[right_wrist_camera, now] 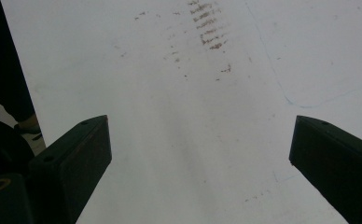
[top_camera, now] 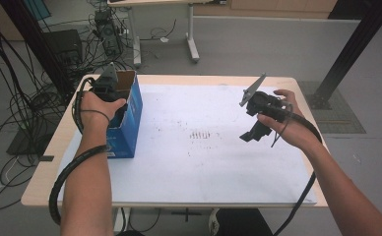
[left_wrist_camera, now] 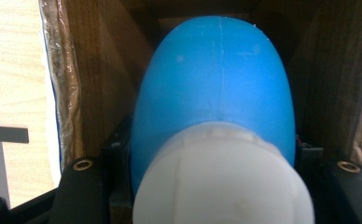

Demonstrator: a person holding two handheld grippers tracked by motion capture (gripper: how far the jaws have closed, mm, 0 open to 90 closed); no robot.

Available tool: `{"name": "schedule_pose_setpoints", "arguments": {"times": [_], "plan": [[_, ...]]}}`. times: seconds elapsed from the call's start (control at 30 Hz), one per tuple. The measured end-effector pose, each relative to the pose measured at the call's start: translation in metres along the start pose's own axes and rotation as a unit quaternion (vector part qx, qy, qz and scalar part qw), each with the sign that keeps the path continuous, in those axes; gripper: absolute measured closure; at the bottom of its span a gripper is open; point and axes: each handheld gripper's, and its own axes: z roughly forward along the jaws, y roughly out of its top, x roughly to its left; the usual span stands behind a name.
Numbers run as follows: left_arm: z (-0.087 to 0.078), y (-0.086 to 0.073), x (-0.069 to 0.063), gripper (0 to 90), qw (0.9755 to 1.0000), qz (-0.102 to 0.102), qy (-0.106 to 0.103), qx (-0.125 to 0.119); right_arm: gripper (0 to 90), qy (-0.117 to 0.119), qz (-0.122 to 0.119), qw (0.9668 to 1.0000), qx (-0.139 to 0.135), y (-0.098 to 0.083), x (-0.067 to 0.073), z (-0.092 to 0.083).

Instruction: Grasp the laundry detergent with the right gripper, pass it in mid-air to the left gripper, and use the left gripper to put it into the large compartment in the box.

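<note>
- while the left gripper [top_camera: 106, 91] sits down in the open top of the blue box [top_camera: 130, 118], it's clamped on a blue and white bottle [left_wrist_camera: 216, 116], cap end toward the camera.
- no brand or writing i can read on the bottle or the box.
- left gripper view shows the brown cardboard inside of the box around the bottle; from the high view the bottle is hidden.
- right gripper [top_camera: 252, 135] hangs over the white sheet [top_camera: 204, 167] on the counter [top_camera: 46, 172], jaws wide apart, nothing between them.
- right gripper view catches the brownish smudges [right_wrist_camera: 207, 28] up close.
- count: one box, one bottle, two grippers.
</note>
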Motion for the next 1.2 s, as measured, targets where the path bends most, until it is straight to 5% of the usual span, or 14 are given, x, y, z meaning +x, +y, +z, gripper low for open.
{"name": "schedule_pose_setpoints", "arguments": {"times": [1.2], "plan": [[0.0012, -0.0006, -0.0008, 36.8, 1.0000, -0.001, 0.000, -0.002, 5.5, -0.001, -0.001, 1.0000, -0.001, 0.0006, 0.0010, -0.0021]]}}
